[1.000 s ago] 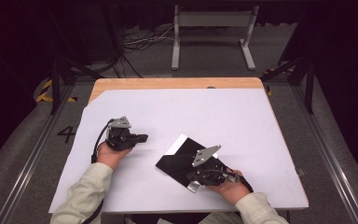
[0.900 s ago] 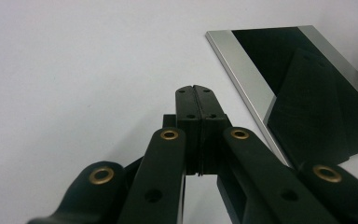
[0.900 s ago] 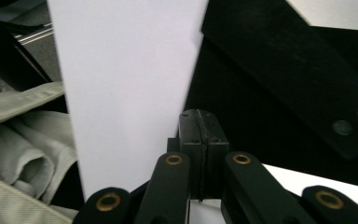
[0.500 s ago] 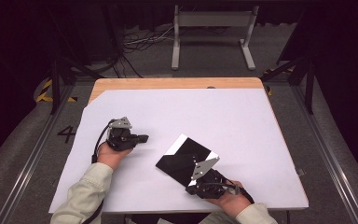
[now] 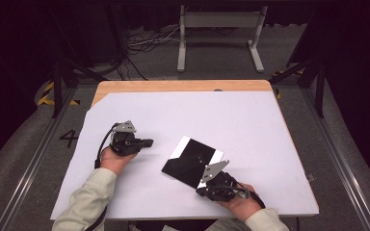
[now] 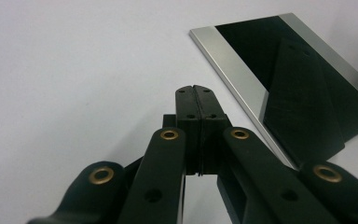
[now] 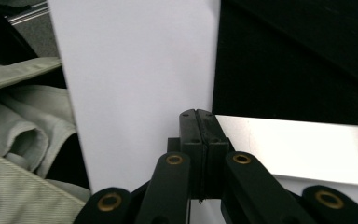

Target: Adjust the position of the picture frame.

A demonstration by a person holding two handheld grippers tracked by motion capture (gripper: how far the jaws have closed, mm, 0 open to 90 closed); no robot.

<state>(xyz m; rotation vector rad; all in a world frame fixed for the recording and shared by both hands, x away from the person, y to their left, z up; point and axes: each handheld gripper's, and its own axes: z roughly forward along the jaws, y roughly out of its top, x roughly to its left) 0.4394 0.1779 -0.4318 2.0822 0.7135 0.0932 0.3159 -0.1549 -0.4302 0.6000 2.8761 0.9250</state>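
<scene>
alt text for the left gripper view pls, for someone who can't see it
The left gripper has its two black fingers pressed shut with nothing between them, hovering over a white table cover. Ahead and to the right lies a flat, glossy black panel with silver strips along two opposite edges, apart from the fingers.

From above our side we look forward and down on the table (image 5: 250, 103). Each gripper view sits close and low beside the black sheet (image 5: 192, 161), which all three views share.
</scene>
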